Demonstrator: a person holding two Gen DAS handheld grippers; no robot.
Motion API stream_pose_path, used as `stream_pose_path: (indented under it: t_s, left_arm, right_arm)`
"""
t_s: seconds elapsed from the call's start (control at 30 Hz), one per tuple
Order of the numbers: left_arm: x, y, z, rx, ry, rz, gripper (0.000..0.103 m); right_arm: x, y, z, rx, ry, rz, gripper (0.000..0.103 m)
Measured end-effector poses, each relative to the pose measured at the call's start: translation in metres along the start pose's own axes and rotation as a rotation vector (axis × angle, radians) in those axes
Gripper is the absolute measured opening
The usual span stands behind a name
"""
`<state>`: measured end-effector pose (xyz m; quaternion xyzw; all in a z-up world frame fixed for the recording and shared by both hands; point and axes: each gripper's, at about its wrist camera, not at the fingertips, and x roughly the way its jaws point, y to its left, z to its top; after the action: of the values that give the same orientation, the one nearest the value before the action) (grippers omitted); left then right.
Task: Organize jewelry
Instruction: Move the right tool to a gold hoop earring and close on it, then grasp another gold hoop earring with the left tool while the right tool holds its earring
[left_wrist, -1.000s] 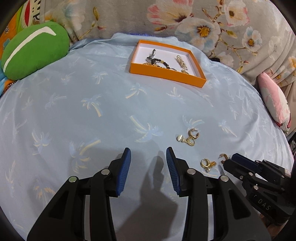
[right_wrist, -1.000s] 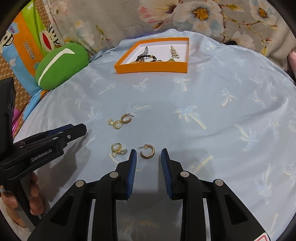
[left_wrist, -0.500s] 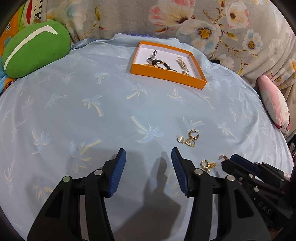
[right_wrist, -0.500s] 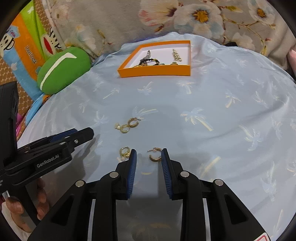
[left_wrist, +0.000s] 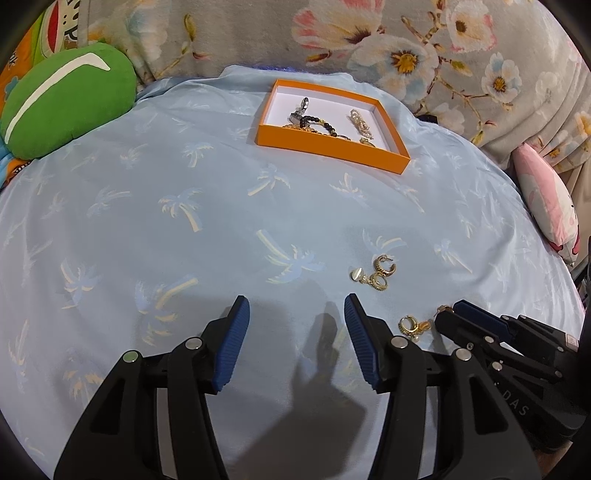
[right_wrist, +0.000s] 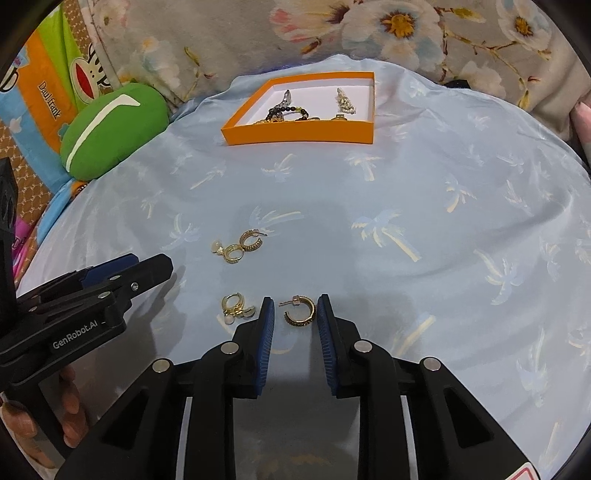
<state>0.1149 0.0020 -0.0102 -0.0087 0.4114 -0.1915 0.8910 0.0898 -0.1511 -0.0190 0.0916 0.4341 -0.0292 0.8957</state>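
Pale blue palm-print sheet (left_wrist: 184, 229), floral fabric (left_wrist: 369, 44) behind (grey ground), green cushion (left_wrist: 62, 107)

On the palm-print cloth (right_wrist: 424, 177): four gold earrings — one open hoop earring (right_wrist: 300, 312), one pearl-drop earring (right_wrist: 235, 305), a touching pair of hoops (right_wrist: 240, 246). One orange tray (right_wrist: 295, 133). One green cushion (right_wrist: 110, 129). Two grippers.

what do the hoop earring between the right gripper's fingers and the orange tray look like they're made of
Hoop earring: looks like gold-toned metal, shiny, with a ribbed or dark-studded outer band and a thin post; plated or solid can't be told.
Orange tray: probably cardboard, with matte orange walls, sharp folded corners and a flat white inside.
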Motion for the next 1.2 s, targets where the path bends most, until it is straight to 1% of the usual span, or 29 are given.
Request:
stream_pose_path:
  t_s: [0.1, 0.17, 0.33, 0.4, 0.47, 0.57, 0.63, 0.67, 0.7, 0.77, 0.83, 0.87, 0.9, 0.93, 1.2]
  left_arm:
    - [0.0, -0.001, 0.0, 0.003, -0.001, 0.0, 0.055]
    - [-0.001, -0.005, 0.0, 0.023, -0.012, 0.002, 0.056]
    - [0.002, -0.024, 0.009, 0.058, -0.01, -0.038, 0.057]
    - [0.008, -0.036, 0.015, 0.089, -0.01, -0.052, 0.057]
    - [0.017, -0.049, 0.02, 0.126, -0.003, -0.045, 0.057]
    - [0.034, -0.06, 0.024, 0.155, 0.032, -0.048, 0.056]
    - [0.044, -0.065, 0.025, 0.169, 0.05, -0.039, 0.054]
    - [0.044, -0.067, 0.026, 0.178, 0.045, -0.033, 0.052]
    - [0.045, -0.069, 0.027, 0.185, 0.045, -0.038, 0.046]
    - [0.047, -0.072, 0.028, 0.199, 0.047, -0.021, 0.043]
    - [0.048, -0.073, 0.028, 0.206, 0.047, -0.015, 0.03]
    - [0.048, -0.073, 0.028, 0.205, 0.047, -0.018, 0.027]
    - [0.048, -0.073, 0.029, 0.202, 0.048, -0.025, 0.018]
    - [0.048, -0.072, 0.029, 0.196, 0.049, -0.027, 0.016]
    - [0.046, -0.067, 0.029, 0.173, 0.04, -0.052, 0.016]
  right_arm:
    - [-0.002, -0.004, -0.001, 0.02, -0.005, 0.005, 0.015]
    - [-0.004, -0.01, -0.001, 0.043, -0.012, 0.004, 0.015]
    - [-0.01, -0.024, -0.004, 0.074, -0.028, 0.015, 0.015]
    - [-0.012, -0.028, -0.005, 0.088, -0.028, 0.024, 0.015]
    - [-0.013, -0.033, -0.006, 0.102, -0.03, 0.026, 0.015]
    - [-0.014, -0.039, -0.006, 0.121, -0.03, 0.034, 0.016]
    - [-0.014, -0.042, -0.005, 0.133, -0.034, 0.038, 0.016]
    - [-0.014, -0.042, -0.005, 0.136, -0.035, 0.039, 0.016]
    - [-0.014, -0.043, -0.006, 0.138, -0.037, 0.04, 0.016]
    - [-0.013, -0.044, -0.005, 0.142, -0.036, 0.043, 0.016]
    - [-0.013, -0.045, -0.004, 0.148, -0.037, 0.047, 0.016]
    - [-0.013, -0.046, -0.004, 0.151, -0.036, 0.049, 0.016]
    - [-0.013, -0.046, -0.004, 0.152, -0.035, 0.051, 0.016]
    - [-0.012, -0.046, -0.004, 0.152, -0.034, 0.052, 0.016]
    - [-0.012, -0.046, -0.004, 0.159, -0.035, 0.055, 0.016]
